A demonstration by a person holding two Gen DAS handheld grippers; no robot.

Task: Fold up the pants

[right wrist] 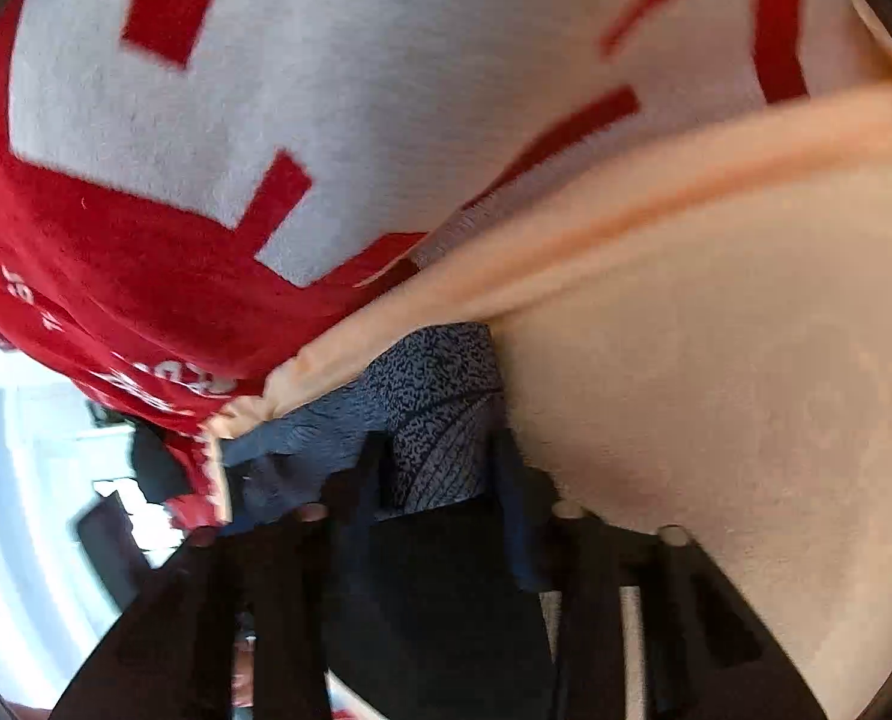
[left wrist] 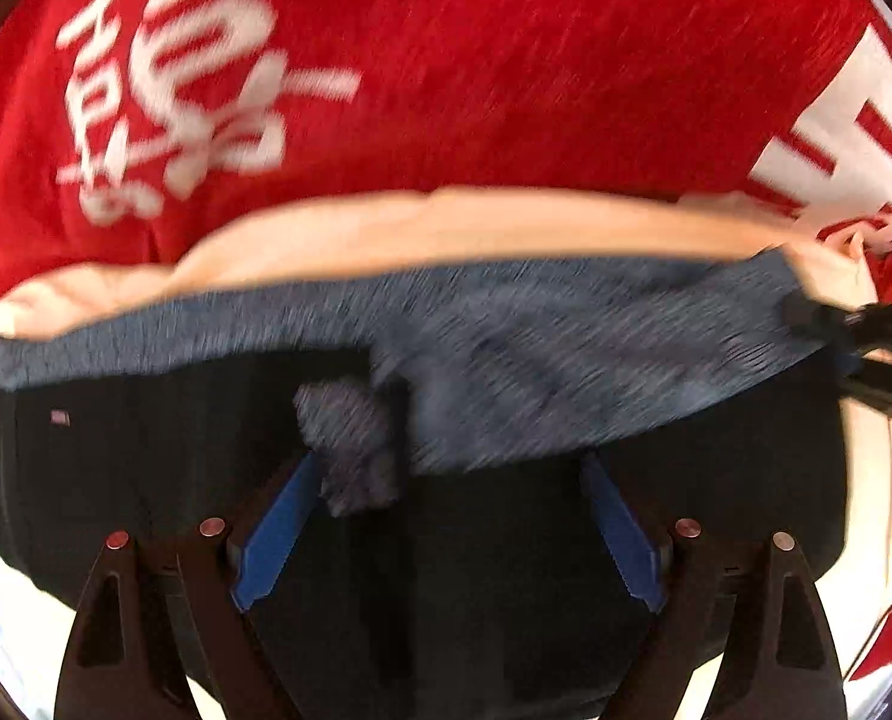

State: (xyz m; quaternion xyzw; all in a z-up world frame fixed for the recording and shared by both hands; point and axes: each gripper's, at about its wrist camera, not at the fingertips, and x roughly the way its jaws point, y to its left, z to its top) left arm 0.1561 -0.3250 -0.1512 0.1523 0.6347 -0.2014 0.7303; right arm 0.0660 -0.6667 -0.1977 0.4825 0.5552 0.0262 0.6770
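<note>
The pants (left wrist: 536, 372) are dark with a speckled grey-blue waistband, held up in front of a person in a red shirt. In the left wrist view my left gripper (left wrist: 446, 516) has blue-padded fingers (left wrist: 278, 540) wide apart; a speckled drawstring end (left wrist: 350, 444) hangs between them and the dark cloth lies under them. My right gripper (right wrist: 440, 480) is closed on the speckled waistband (right wrist: 440, 396); it also shows at the right edge of the left wrist view (left wrist: 866, 354), pinching the waistband's end.
The person's red shirt with white print (left wrist: 446, 60) fills the background close ahead, and it also shows in the right wrist view (right wrist: 146, 252). A peach-coloured cloth (left wrist: 446, 228) lies along the waistband's top edge. A bright room shows at the left (right wrist: 26, 480).
</note>
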